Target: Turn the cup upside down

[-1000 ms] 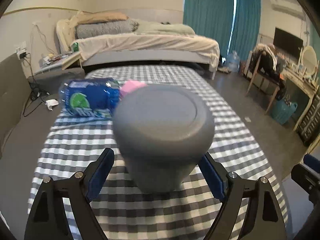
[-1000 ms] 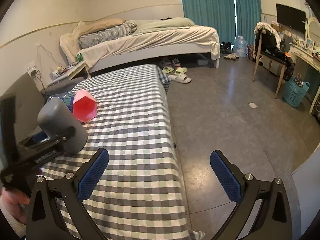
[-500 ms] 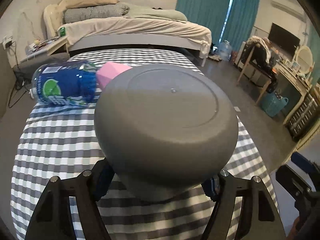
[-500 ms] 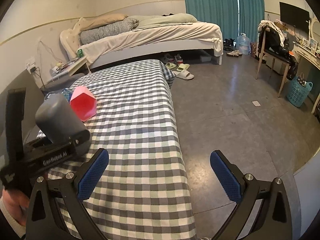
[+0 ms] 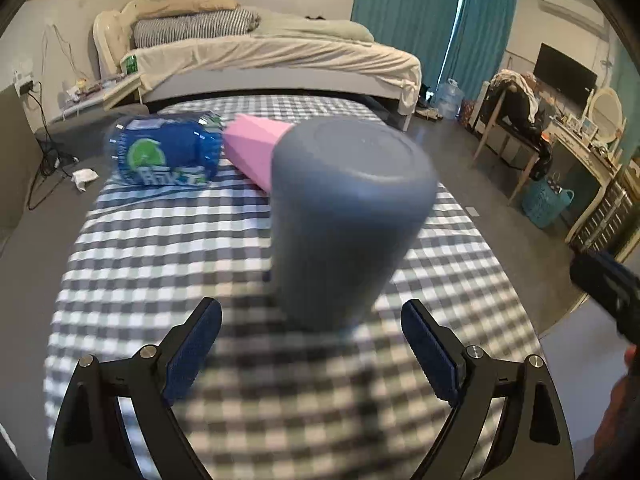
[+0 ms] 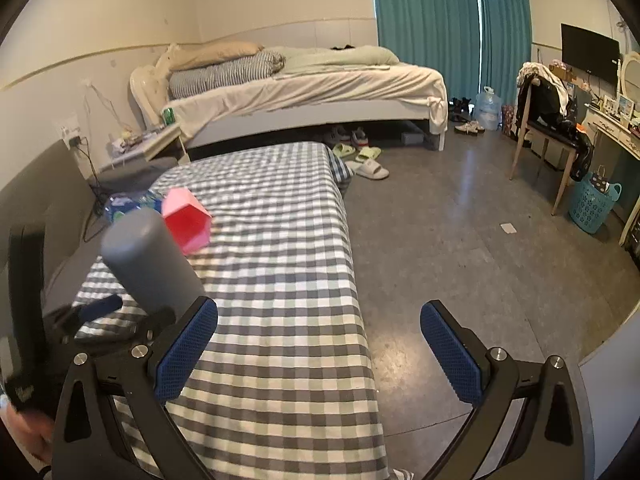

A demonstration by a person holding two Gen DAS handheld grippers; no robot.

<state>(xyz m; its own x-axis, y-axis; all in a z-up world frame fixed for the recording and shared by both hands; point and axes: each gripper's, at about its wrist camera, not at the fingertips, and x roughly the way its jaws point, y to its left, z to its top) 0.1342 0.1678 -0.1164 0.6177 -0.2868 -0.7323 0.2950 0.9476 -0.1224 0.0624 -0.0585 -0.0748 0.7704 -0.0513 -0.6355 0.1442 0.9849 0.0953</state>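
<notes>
The grey plastic cup (image 5: pixel 344 220) stands base-up, tilted and motion-blurred, on the checked-cloth desk (image 5: pixel 160 264); its rim is hidden. The left hand-held gripper (image 5: pixel 311 354) and right hand-held gripper (image 6: pixel 318 354) are both spread, gripping nothing.

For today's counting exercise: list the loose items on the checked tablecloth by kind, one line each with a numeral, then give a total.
Cups: 2, a grey cup with its base up and a pink cup on its side
Bottles: 1, a blue bottle on its side
Total: 3
</notes>
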